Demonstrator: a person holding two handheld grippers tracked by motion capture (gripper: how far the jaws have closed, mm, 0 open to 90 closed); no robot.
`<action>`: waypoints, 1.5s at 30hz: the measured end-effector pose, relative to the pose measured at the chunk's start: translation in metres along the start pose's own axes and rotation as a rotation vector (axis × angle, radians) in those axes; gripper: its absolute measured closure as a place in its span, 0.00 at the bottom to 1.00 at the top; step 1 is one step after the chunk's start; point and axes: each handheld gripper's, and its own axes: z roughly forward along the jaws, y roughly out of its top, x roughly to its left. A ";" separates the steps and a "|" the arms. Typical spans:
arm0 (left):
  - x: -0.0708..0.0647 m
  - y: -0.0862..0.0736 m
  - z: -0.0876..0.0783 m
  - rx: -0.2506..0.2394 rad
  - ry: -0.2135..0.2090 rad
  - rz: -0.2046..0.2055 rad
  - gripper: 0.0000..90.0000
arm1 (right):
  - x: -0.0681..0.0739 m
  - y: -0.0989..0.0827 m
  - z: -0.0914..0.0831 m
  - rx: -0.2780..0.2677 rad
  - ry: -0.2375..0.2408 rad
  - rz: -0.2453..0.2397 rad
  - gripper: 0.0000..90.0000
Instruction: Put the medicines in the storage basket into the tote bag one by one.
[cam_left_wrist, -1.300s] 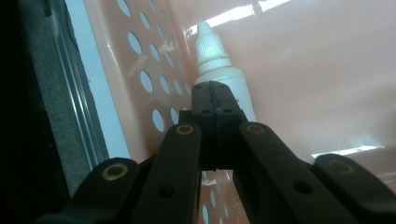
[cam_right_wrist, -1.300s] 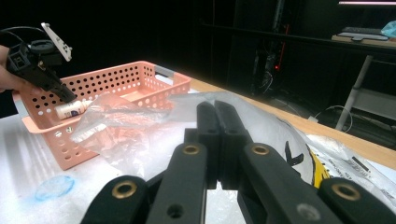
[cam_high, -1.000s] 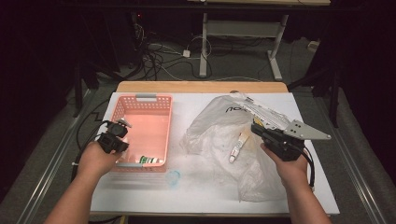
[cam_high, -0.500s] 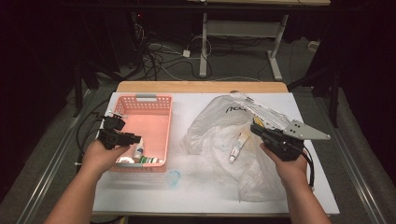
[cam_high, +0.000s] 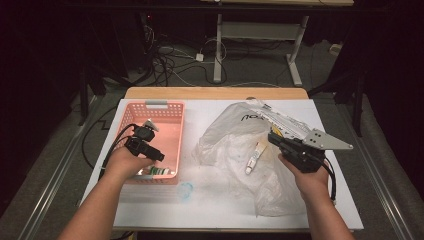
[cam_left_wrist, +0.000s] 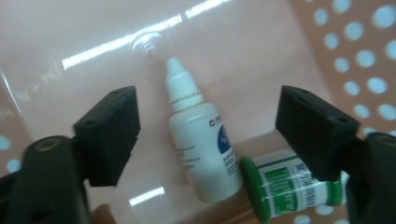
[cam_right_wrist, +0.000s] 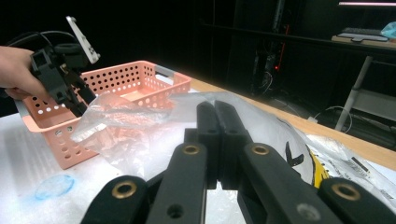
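In the high view, the left gripper hangs over the near end of the pink basket, and the hand covers most of what lies under it. The left gripper view looks right down there. A small white dropper bottle lies on the basket floor, in the gap between the two black jaws. The jaws have just been opening, and they touch nothing. The bottle's tip points away from the gripper. Just beside it, under the jaw at the right of that view, lies a little bottle with a green cap. That jaw hides part of it, and its label is too blurry to read.

The right gripper sits over the crumpled plastic bag, and I cannot see its jaw tips well from above. The right gripper view shows the two jaws pressed together with nothing between them. A small tube lies on the bag, near that gripper.
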 end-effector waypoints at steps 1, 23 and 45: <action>0.002 0.000 0.000 0.008 -0.017 -0.012 0.33 | 0.000 0.000 -0.001 0.002 0.001 -0.003 1.00; 0.009 0.005 0.017 0.155 -0.060 -0.055 0.64 | -0.002 0.002 -0.004 -0.006 -0.006 -0.004 1.00; 0.002 -0.026 -0.019 -0.323 -0.097 -0.010 0.65 | -0.001 0.002 -0.004 -0.004 -0.002 -0.007 1.00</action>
